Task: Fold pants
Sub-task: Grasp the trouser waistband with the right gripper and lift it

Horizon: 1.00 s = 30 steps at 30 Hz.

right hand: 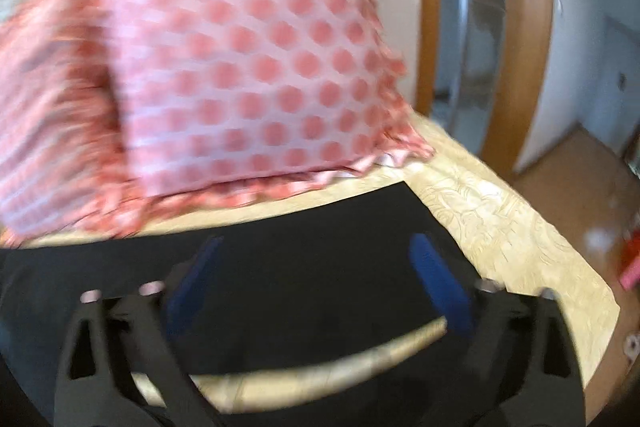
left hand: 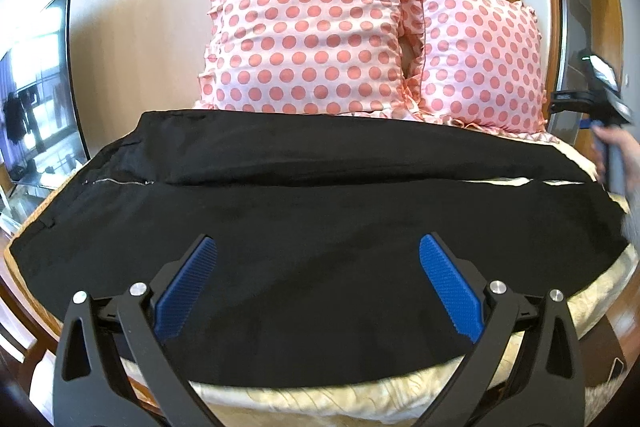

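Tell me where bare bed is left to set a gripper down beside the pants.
Free: the cream patterned bedspread right of the black pants' leg ends, to the bed's edge, and a strip along their near edge. Crowded: the pink polka-dot pillows fill the far side, leaving a thin strip.

Bright daylight, fisheye-bent edges, right wrist view motion-blurred
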{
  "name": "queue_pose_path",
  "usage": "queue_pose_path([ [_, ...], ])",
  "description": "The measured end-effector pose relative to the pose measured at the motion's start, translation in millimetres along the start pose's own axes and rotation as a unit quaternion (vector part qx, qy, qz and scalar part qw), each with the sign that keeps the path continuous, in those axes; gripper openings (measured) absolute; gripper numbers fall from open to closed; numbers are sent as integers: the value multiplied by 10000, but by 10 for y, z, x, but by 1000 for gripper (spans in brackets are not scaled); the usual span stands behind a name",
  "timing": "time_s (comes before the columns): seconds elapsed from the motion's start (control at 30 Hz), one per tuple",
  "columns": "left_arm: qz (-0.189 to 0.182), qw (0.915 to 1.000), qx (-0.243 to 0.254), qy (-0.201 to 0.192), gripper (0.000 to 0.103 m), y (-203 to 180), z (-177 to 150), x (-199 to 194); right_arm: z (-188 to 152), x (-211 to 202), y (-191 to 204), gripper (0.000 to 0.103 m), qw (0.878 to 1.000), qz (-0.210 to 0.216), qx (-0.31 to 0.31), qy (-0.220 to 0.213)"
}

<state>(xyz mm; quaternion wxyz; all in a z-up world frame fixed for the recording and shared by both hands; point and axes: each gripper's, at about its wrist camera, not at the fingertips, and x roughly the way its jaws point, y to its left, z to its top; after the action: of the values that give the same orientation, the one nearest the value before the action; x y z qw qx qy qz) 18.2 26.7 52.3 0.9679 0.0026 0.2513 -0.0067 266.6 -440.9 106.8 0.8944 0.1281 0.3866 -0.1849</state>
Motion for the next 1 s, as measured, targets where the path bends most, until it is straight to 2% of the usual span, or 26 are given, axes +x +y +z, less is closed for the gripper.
queue_pose_path([
  [0.03,9,10000,-14,2,101,23,5,6,102,200,-47,63,9994,12,221,257],
  [0.1,34,9999,-95,14,101,86,43,59,273,625,-141,60,9940,-77,797,746],
  [0.3,100,9997,-147,189,101,204,90,262,403,1308,-194,58,9814,-722,1311,1206],
  [0.37,103,9994,-158,283,101,236,96,337,396,1442,-224,58,9785,-937,1306,1294],
  [0.47,83,9992,-176,336,101,268,103,397,335,1477,-172,50,9827,-1187,954,1053],
  [0.5,64,9992,-184,343,101,274,100,405,298,1450,-189,43,9837,-1187,947,964],
  [0.53,31,9992,-200,351,101,282,103,414,284,1427,-220,31,9840,-1158,1001,917],
  [0.6,-42,9990,-243,370,101,288,106,431,240,1352,-395,11,9845,-885,1261,833],
  [0.67,-118,9989,-270,364,101,280,106,428,188,1286,-604,3,9826,-373,1626,818],
  [0.73,-161,9989,-283,342,101,267,108,407,101,1137,-755,2,9796,-28,1872,728],
  [0.83,-188,9988,-346,302,101,275,114,351,-34,780,-858,2,9767,489,2059,351],
  [1.0,-180,9986,-463,190,101,322,115,253,-473,-172,-1011,2,9668,1391,2116,-347],
])
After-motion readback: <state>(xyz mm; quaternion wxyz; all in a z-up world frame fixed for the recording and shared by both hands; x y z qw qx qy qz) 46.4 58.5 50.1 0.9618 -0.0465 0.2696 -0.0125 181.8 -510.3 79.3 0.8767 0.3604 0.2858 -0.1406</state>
